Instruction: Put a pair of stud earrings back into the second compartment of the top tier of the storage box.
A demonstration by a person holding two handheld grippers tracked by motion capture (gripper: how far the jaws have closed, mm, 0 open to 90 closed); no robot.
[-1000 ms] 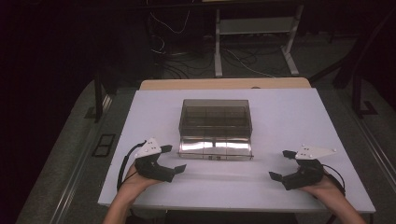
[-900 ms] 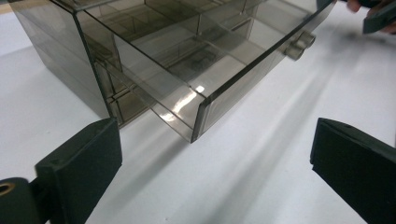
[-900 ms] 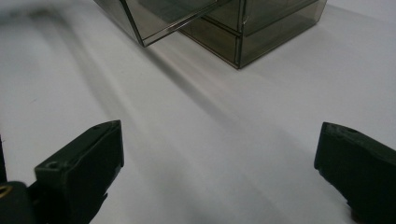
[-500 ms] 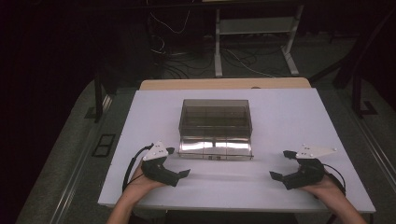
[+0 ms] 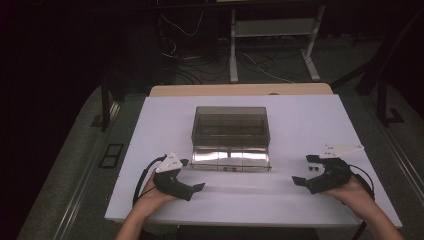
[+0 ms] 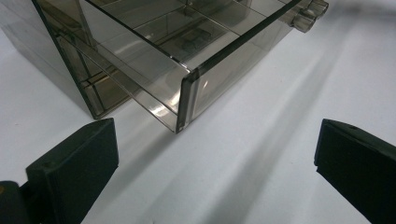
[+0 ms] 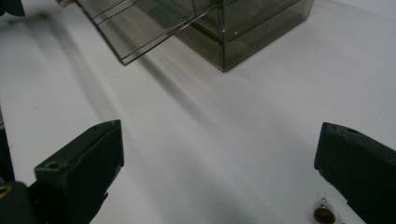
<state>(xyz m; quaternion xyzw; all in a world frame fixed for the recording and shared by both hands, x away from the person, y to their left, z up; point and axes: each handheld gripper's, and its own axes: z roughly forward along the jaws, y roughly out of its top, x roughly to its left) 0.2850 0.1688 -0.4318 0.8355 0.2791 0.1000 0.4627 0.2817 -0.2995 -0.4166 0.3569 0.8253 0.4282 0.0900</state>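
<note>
The left claw (image 5: 192,176) lies low on the white bench (image 5: 300,125), held from below, its jaws spread wide with nothing between; they have just been opening. Just beyond it, the smoky clear box (image 5: 230,130) sits mid-bench with its drawer (image 5: 231,159) pulled out. The right claw (image 5: 302,170) rests near the bench's right side, released, beside small earrings (image 7: 324,213).

Smoky clear drawer box (image 5: 230,127), mid-table, its lower drawer (image 5: 231,158) pulled out, compartments inside
</note>
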